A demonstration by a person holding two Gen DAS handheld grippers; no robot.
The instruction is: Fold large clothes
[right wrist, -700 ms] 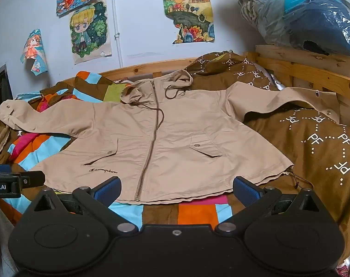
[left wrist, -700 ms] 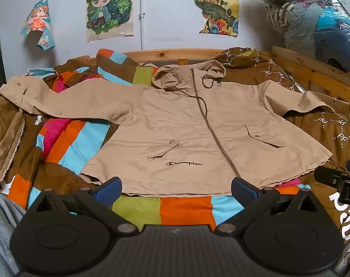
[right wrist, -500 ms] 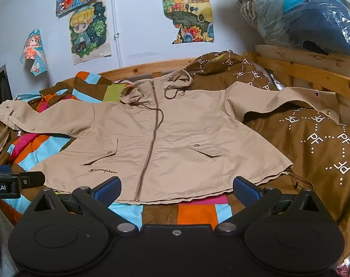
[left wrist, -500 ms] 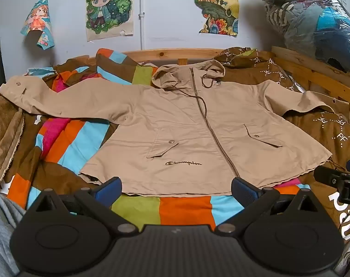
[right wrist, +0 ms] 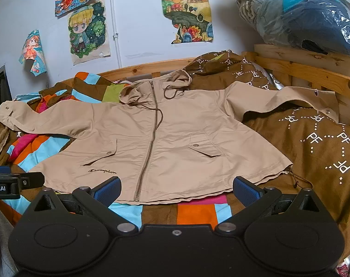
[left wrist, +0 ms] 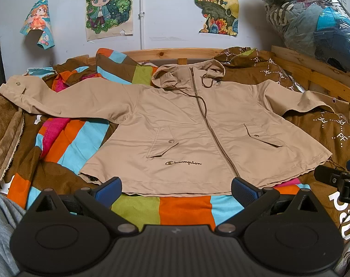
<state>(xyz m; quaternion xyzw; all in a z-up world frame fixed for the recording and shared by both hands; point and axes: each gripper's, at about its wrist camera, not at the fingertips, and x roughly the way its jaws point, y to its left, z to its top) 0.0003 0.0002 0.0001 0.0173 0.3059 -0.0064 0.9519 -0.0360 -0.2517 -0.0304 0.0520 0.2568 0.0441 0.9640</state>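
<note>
Item: tan jacket [left wrist: 186,133], spread flat at my 12 o'clock, zipped; my left gripper [left wrist: 176,188] and right gripper [right wrist: 176,188] gape empty.

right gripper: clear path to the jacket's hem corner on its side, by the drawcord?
Probably yes. The right gripper is open and empty, just short of the jacket hem. The hem corner lies flat on the brown blanket, nothing on top or between.

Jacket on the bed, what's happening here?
A person holds both grippers just short of the hem of a tan hooded jacket spread flat, zipped, sleeves out, on a striped blanket. The left gripper and right gripper are open, holding nothing. No fold made yet.
</note>
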